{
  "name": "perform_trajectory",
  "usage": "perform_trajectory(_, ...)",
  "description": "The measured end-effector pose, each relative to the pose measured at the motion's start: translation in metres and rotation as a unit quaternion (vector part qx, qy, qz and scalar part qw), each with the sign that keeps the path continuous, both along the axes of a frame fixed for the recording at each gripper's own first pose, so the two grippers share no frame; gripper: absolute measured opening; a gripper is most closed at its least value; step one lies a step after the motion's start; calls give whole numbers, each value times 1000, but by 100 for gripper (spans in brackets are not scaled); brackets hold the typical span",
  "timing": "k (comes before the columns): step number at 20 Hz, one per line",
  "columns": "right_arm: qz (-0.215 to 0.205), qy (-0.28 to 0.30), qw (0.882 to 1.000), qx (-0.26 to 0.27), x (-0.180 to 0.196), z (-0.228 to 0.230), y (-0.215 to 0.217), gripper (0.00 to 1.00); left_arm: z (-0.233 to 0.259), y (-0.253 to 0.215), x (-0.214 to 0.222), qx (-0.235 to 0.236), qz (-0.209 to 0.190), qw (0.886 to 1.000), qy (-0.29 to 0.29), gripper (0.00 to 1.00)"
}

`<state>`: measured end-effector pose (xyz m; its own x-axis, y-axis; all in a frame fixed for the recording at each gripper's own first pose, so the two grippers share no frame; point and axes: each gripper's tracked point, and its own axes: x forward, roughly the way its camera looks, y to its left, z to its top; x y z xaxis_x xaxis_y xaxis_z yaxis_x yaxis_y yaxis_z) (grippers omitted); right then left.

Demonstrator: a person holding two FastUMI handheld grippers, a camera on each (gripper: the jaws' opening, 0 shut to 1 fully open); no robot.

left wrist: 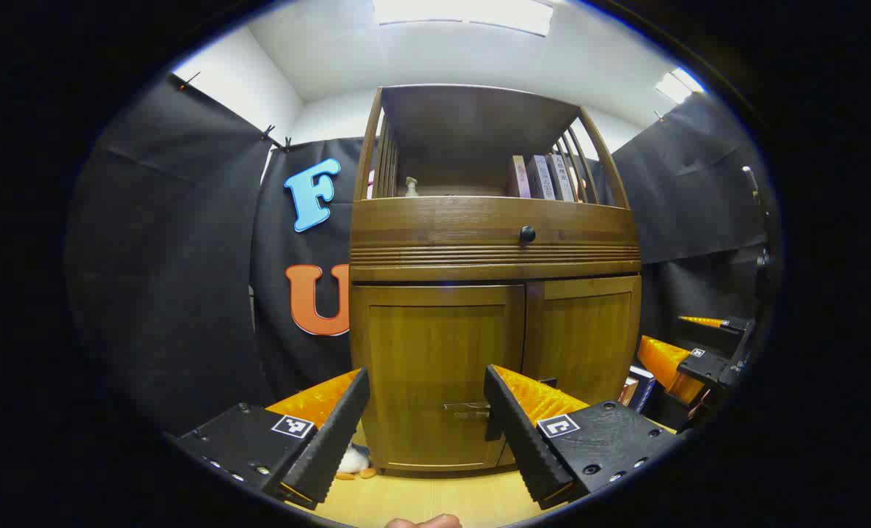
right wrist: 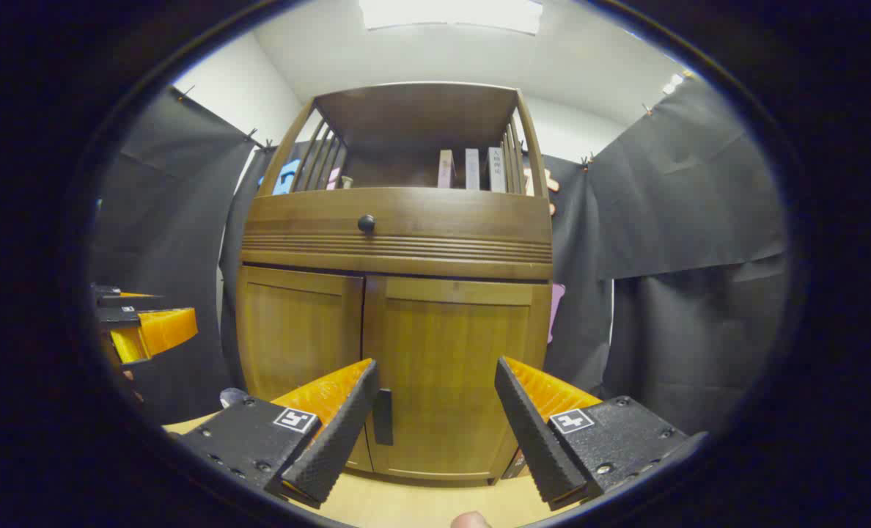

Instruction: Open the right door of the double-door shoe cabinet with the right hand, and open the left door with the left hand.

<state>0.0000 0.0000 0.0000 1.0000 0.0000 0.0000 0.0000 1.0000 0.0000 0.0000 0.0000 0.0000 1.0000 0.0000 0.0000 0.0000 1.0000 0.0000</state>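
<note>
The brown wooden shoe cabinet stands in front of me with both lower doors shut. In the left gripper view, its left door (left wrist: 435, 352) fills the space ahead and a metal handle (left wrist: 467, 409) sits near its inner edge. My left gripper (left wrist: 426, 371) is open and short of that door, holding nothing. The right door (left wrist: 582, 334) is beside it, with my right gripper (left wrist: 670, 341) off to the right. In the right gripper view, my right gripper (right wrist: 435, 363) is open before the right door (right wrist: 454, 352), whose dark handle (right wrist: 383, 416) is next to the left finger. The left gripper (right wrist: 160, 315) hangs at the far left.
Above the doors is a drawer with a black knob (left wrist: 527, 234) and an open shelf with books (left wrist: 545, 177) and a small bottle (left wrist: 410, 186). A plush toy (left wrist: 353, 462) lies on the light floor by the cabinet's left foot. Boxes (left wrist: 641, 387) stand at its right.
</note>
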Motion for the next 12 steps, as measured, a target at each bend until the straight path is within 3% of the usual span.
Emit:
perform_trajectory(1, -2, 0, 1000, 4, -1, 1, -4, 100, 0, -3, 2, 2, 0, 1000, 1, 95)
perform_trajectory(12, 14, 8, 1000, -1, 18, -8, -15, 100, -7, -24, 19, -1, -5, 1000, 18, 95)
